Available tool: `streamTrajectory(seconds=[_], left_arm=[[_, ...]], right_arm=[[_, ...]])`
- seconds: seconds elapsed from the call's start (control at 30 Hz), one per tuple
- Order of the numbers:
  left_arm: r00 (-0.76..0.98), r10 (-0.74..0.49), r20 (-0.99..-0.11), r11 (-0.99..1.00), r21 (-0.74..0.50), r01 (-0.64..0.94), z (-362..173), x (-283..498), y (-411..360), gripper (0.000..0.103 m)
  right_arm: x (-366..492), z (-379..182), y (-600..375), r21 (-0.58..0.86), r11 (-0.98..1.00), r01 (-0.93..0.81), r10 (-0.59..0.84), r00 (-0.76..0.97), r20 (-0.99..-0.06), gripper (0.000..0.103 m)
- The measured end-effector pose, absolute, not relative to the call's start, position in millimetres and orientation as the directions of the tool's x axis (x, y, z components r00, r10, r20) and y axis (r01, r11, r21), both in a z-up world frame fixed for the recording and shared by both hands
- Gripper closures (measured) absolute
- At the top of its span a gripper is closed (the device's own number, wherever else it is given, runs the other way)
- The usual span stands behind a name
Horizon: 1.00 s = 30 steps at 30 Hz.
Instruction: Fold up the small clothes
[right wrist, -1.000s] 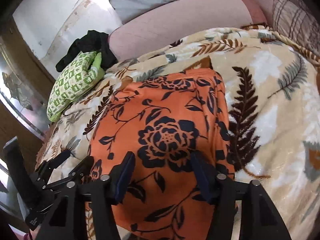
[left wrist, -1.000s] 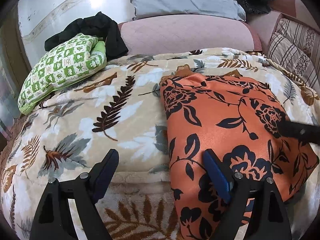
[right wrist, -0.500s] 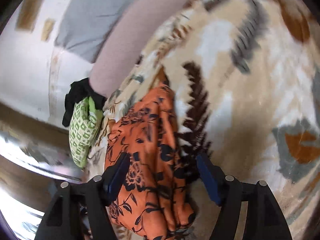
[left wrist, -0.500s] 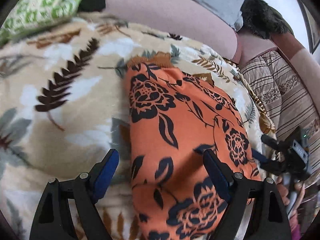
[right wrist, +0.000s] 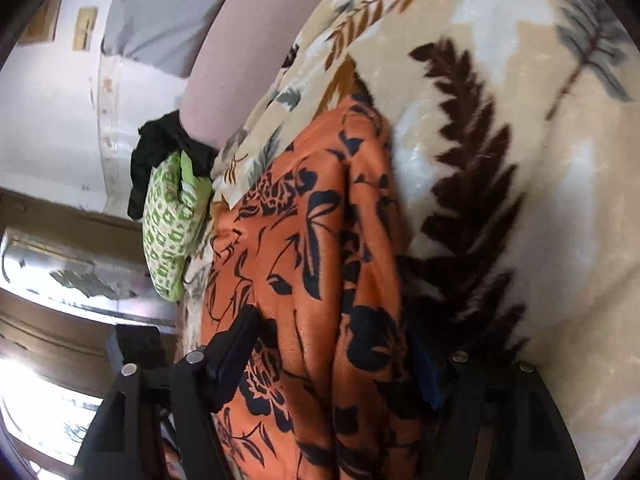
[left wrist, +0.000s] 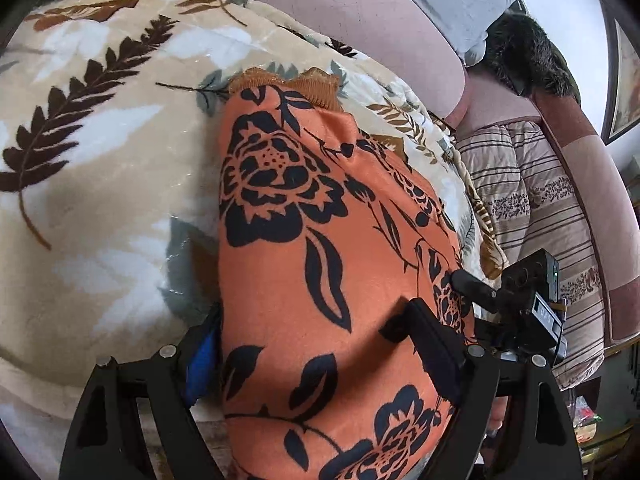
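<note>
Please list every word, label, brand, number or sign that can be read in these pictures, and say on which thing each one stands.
None can be read with certainty.
Small grey label on the other hand-held gripper's camera: pale marks, too blurred to read.
Green pillow: printed square motifs, too small to read.
Orange flowered garment and leaf blanket: patterns only, no text.

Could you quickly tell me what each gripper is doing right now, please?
Left gripper: open wide, straddling the near end of the orange floral garment, not clamped.
Right gripper: open, straddling the same garment's end, not clamped.
</note>
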<state>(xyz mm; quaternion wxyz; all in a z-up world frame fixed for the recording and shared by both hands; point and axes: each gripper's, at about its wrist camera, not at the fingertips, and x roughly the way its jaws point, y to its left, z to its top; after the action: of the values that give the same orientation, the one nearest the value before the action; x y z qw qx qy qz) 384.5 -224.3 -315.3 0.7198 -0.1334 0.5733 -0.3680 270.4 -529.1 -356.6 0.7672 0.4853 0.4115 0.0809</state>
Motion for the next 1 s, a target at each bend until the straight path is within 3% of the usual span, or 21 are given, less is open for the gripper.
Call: streamTrajectory(seconds=[0.2, 0.33, 0.43, 0.5, 0.57, 1.0], left_arm=[[0.078, -0.692, -0.718, 0.678, -0.609, 0.412, -313, 382, -230, 0.017], [0.093, -0.687, -0.72, 0.678, -0.59, 0.438, -310, 378, -233, 0.018], [0.107, -0.693, -0.713, 0.674, -0.588, 0.448, -305, 378, -230, 0.029], [0.12, -0.698, -0.706, 0.671, -0.585, 0.456, -299, 377, -227, 0.047], [0.13, -0.703, -0.699, 0.667, -0.586, 0.46, -294, 377, -224, 0.052], [0.243, -0.726, -0.643, 0.662, -0.557, 0.501, -234, 363, -191, 0.054]], right_arm=[[283, -352, -505, 0.793, 0.564, 0.231, 0.548, 0.613, -0.569, 0.031], [284, -349, -494, 0.763, 0.603, 0.233, 0.519, 0.612, -0.597, 0.045], [281, -341, -493, 0.748, 0.626, 0.222, 0.497, 0.625, -0.601, 0.054], [280, -333, -489, 0.731, 0.649, 0.209, 0.475, 0.639, -0.605, 0.056], [277, -325, -487, 0.725, 0.66, 0.196, 0.464, 0.652, -0.599, 0.057], [267, -273, -461, 0.738, 0.669, 0.088, 0.456, 0.735, -0.501, 0.058]])
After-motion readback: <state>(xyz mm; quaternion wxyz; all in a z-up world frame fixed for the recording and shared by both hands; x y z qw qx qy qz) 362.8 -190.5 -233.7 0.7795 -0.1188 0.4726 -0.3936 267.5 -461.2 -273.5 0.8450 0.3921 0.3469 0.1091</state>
